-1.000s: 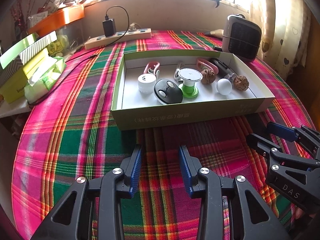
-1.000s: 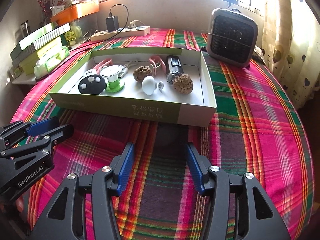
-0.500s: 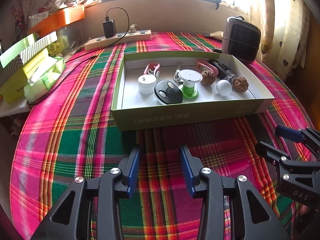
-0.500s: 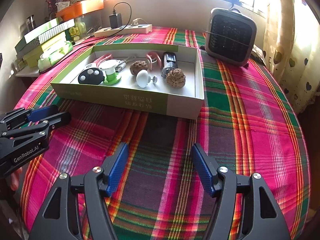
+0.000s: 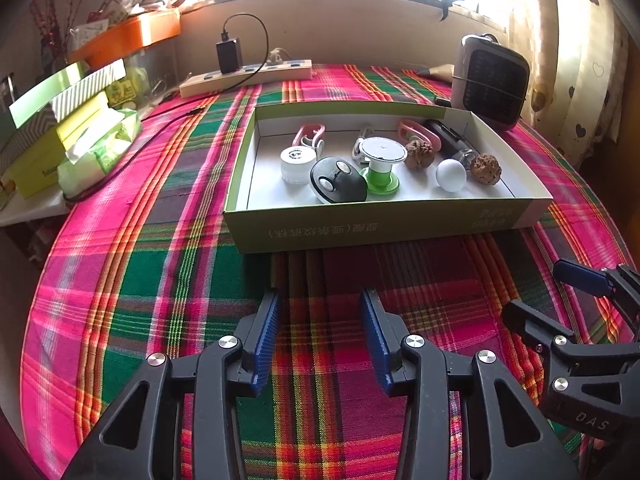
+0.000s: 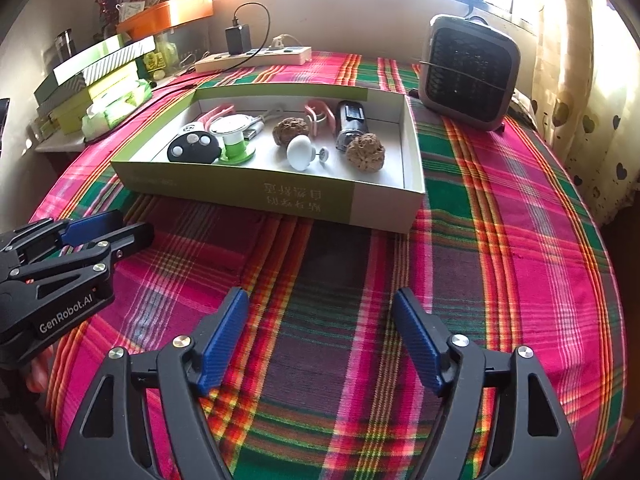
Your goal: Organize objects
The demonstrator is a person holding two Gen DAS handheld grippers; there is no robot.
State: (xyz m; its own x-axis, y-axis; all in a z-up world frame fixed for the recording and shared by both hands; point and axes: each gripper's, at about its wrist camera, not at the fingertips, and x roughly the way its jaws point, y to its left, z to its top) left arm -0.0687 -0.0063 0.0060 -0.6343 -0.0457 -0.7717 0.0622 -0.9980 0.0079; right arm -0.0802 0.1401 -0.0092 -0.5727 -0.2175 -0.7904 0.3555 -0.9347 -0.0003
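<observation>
Left tool [image 5: 320, 312] and right tool [image 6: 320, 312] — both spread, empty — face box [image 5: 384, 228].

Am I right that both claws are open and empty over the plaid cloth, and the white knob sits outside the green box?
Not quite. The white knob lies inside the green box, between the two walnuts, as the right wrist view shows. The rest holds: the left claw and right claw are open and empty over the plaid cloth.
</observation>
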